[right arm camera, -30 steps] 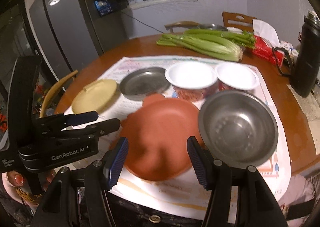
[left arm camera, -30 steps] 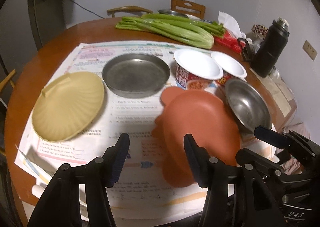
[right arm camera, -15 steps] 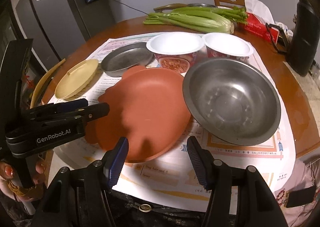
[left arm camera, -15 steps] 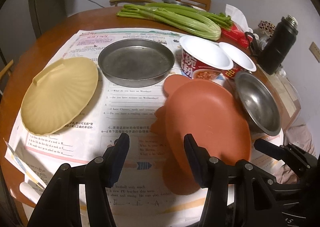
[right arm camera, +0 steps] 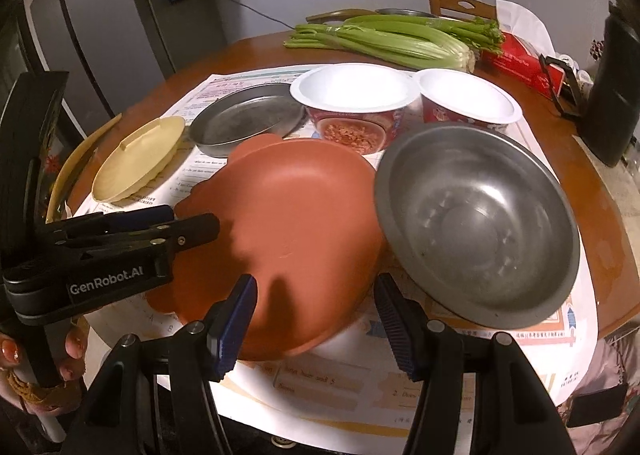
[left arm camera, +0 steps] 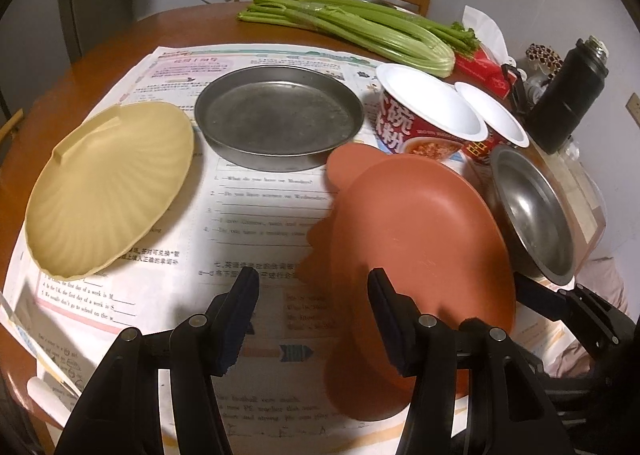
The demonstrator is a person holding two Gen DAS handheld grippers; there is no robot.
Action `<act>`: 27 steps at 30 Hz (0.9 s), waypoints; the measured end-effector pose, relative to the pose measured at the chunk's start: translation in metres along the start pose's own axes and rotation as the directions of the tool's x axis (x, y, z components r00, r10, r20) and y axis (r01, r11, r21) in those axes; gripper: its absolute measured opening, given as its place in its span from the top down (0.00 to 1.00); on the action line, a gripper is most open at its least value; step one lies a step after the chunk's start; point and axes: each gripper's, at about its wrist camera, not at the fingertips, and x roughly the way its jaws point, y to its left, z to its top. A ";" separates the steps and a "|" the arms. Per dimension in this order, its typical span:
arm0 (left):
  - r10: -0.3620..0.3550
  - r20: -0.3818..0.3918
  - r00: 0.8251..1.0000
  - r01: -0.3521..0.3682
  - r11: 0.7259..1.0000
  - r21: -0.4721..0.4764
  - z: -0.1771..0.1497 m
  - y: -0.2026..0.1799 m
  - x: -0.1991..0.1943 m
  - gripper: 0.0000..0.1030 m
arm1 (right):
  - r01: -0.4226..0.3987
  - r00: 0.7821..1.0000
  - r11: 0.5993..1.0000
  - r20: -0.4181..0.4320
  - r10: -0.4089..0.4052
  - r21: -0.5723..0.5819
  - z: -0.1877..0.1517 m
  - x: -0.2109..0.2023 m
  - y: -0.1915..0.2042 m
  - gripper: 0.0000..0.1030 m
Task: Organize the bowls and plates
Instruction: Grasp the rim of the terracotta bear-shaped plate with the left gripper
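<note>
On paper sheets lie a yellow shell-shaped plate [left arm camera: 108,191] [right arm camera: 138,159], a grey metal plate [left arm camera: 278,117] [right arm camera: 246,117], a terracotta plate [left arm camera: 416,247] [right arm camera: 288,223] and a steel bowl [left arm camera: 532,215] [right arm camera: 476,223]. Behind them stand two paper noodle bowls [left arm camera: 428,111] [right arm camera: 466,101]. My left gripper [left arm camera: 313,287] [right arm camera: 160,231] hovers open above the terracotta plate's left edge. My right gripper [right arm camera: 315,289] [left arm camera: 560,303] is open too, over that plate's near rim, and nothing is pinched in either.
Celery stalks [left arm camera: 360,31] lie at the back of the round wooden table [left arm camera: 100,55]. A black flask [left arm camera: 568,95] and a red packet [right arm camera: 520,59] stand at the right. Chairs sit behind, a fridge [right arm camera: 100,35] to the left. A hand [right arm camera: 24,351] holds the left gripper.
Both grippers have sunk toward the table, so the terracotta plate and steel bowl appear larger and closer. The jaws keep the same spread, and no dish has moved.
</note>
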 end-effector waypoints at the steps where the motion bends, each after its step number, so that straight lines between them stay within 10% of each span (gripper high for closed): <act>1: 0.001 0.000 1.000 -0.001 1.000 -0.004 0.000 0.001 0.000 0.43 | -0.006 1.000 1.000 0.000 0.006 -0.011 0.001 0.001 0.003 0.41; 27: 0.021 0.042 0.999 -0.018 0.998 -0.059 0.005 0.029 0.001 0.44 | -0.029 1.000 0.995 -0.012 0.028 -0.098 0.020 0.034 0.035 0.41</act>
